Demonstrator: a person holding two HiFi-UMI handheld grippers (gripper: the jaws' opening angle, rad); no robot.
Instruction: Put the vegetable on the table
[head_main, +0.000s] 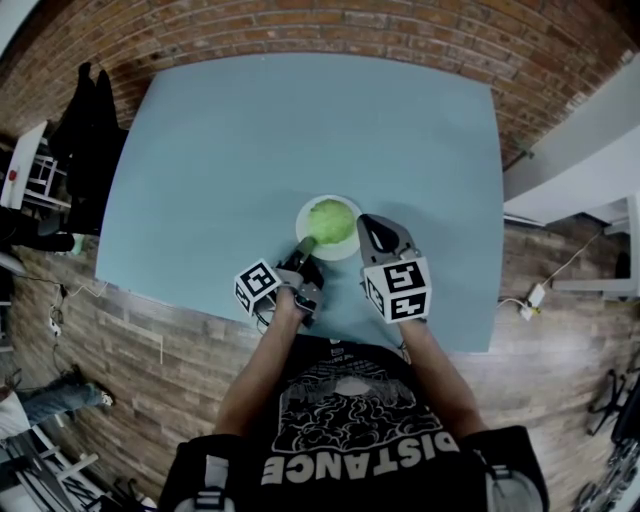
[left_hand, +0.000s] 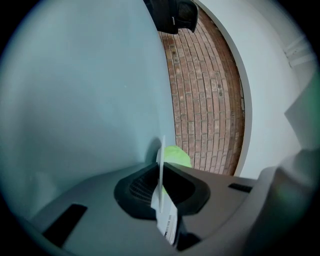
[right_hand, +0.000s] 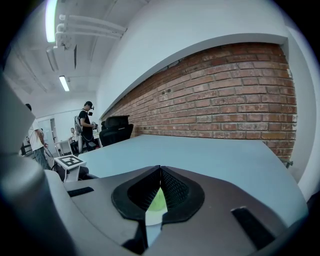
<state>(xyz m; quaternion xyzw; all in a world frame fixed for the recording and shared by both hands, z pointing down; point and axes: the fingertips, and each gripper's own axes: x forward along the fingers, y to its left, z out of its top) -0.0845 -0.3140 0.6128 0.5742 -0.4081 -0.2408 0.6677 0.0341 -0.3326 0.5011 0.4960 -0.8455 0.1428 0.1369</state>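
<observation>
A light green leafy vegetable (head_main: 331, 220) lies on a small white plate (head_main: 345, 252) on the blue table (head_main: 300, 130), near its front edge. My left gripper (head_main: 305, 250) is at the plate's near left side, shut on the rim. In the left gripper view the plate (left_hand: 162, 167) shows edge-on between the jaws of the left gripper (left_hand: 161, 189), with the vegetable (left_hand: 179, 156) behind it. My right gripper (head_main: 368, 224) is at the plate's right edge, its tips together. Under the tips of the right gripper (right_hand: 160, 170) show a bit of the vegetable (right_hand: 159, 200) and plate (right_hand: 153, 221).
A dark jacket on a chair (head_main: 88, 130) stands off the table's left side. White furniture (head_main: 590, 150) is at the right, and a brick wall (head_main: 330, 25) runs behind the table. People (right_hand: 86, 125) stand far off in the right gripper view.
</observation>
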